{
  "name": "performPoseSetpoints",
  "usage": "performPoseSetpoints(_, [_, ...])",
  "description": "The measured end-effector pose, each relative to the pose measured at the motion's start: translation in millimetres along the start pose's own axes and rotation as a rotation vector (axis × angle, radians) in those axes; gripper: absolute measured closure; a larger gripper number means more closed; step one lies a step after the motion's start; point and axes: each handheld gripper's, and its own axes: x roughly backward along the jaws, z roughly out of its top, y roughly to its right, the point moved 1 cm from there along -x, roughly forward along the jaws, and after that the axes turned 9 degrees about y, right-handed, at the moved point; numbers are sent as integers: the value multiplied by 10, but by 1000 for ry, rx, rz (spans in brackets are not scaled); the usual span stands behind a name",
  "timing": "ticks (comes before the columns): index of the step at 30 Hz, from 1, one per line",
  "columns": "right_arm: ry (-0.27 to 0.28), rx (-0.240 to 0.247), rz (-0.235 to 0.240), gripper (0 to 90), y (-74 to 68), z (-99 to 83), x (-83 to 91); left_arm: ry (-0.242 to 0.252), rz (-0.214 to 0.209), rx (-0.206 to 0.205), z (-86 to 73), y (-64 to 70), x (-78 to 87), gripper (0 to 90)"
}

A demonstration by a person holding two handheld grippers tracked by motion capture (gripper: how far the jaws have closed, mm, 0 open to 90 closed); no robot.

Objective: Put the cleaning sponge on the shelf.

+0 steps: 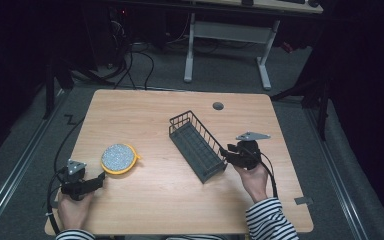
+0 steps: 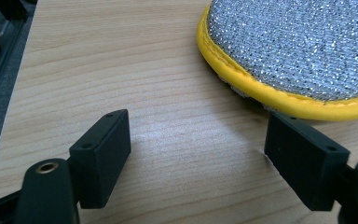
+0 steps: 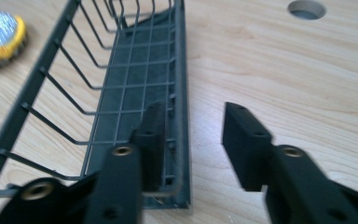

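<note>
Straddling the wire basket's [image 3: 135, 79] rim, the right gripper's [image 3: 193, 140] fingers seem spread; left gripper [image 2: 198, 158] gapes beside the scrubber [image 2: 293, 51].

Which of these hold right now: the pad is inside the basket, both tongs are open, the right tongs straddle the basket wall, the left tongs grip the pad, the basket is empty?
1. The pad is inside the basket. False: it lies on the table, left of the basket and apart from it.
2. Both tongs are open. True: the left tongs and the right tongs each show a wide gap.
3. The right tongs straddle the basket's wall. True: one jaw is inside the basket, the other outside, not yet closed.
4. The left tongs grip the pad. False: bare table lies between the jaws, and the pad sits just ahead.
5. The basket is empty. True.
</note>
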Motion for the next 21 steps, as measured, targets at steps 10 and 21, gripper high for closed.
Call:
performPoseSetpoints(10, [86,-46,-55,464,265,-178,371,-13,-14,-15,3,18,-11,175])
performPoseSetpoints(21, [-3,-93,-256,416,753,-898,405,-11,-72,0,0,-40,20,167])
